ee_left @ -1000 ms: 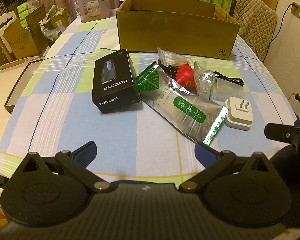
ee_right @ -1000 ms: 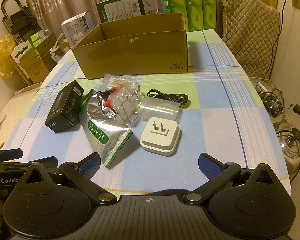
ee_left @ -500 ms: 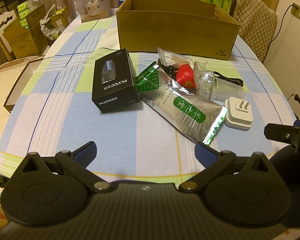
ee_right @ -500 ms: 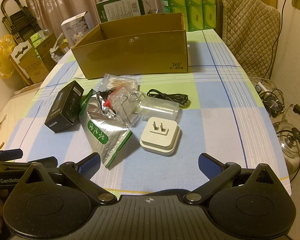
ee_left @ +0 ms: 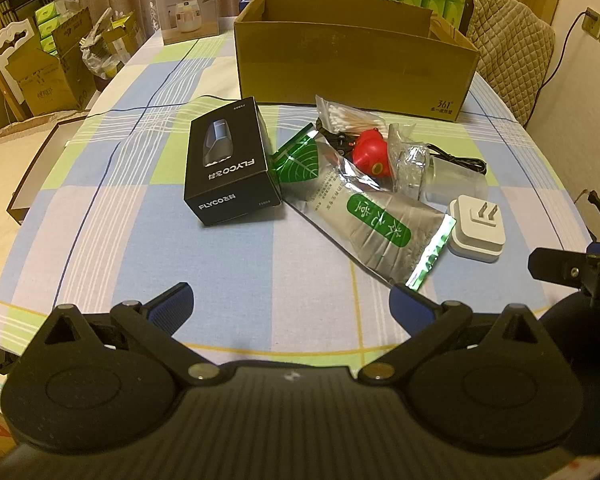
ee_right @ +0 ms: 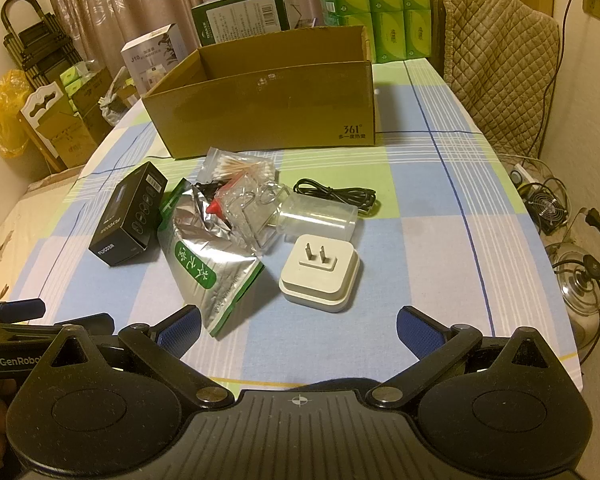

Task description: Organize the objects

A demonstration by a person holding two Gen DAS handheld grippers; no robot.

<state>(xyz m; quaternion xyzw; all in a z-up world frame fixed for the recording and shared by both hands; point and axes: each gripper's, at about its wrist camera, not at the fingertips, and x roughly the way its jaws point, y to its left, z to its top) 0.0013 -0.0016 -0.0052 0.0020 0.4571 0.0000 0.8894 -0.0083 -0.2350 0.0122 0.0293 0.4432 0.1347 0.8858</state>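
I held the left gripper [ee_left: 290, 304] and right gripper [ee_right: 298, 326] spread wide and empty, short of the clutter, since the cardboard box [ee_right: 268, 108] behind awaited filling

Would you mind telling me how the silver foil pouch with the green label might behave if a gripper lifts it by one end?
The silver foil pouch looks creased and soft, so it would probably sag. Its shiny film may slip between the fingers. The clear plastic bag overlaps its far end, so lifting likely drags that along.
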